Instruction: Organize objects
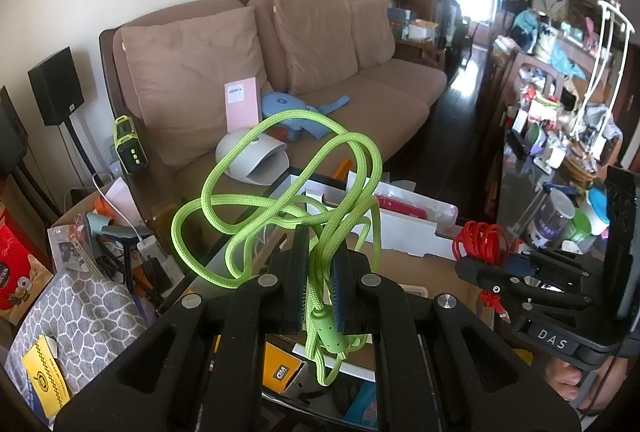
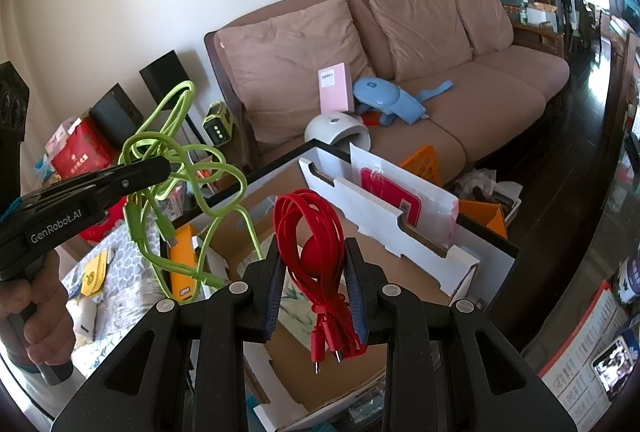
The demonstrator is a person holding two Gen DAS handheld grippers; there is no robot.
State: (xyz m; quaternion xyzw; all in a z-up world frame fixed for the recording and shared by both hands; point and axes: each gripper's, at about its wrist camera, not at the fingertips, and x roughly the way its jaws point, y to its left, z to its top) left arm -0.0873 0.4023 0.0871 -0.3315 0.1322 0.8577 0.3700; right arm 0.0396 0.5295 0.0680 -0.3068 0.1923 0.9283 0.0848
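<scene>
Left tool (image 1: 318,296) clamped on green cable (image 1: 280,192); right tool (image 2: 316,288) clamped on red cable (image 2: 316,232)

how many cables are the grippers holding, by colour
green cable: 1, clamped in the left gripper
red cable: 1, clamped in the right gripper
total: 2

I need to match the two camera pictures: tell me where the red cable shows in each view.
Left wrist view: the red cable sits at right of centre, clamped in the right gripper.
Right wrist view: red cable hangs at bottom centre, between the fingers.
Shared landmark: the pink box on the sofa.
</scene>
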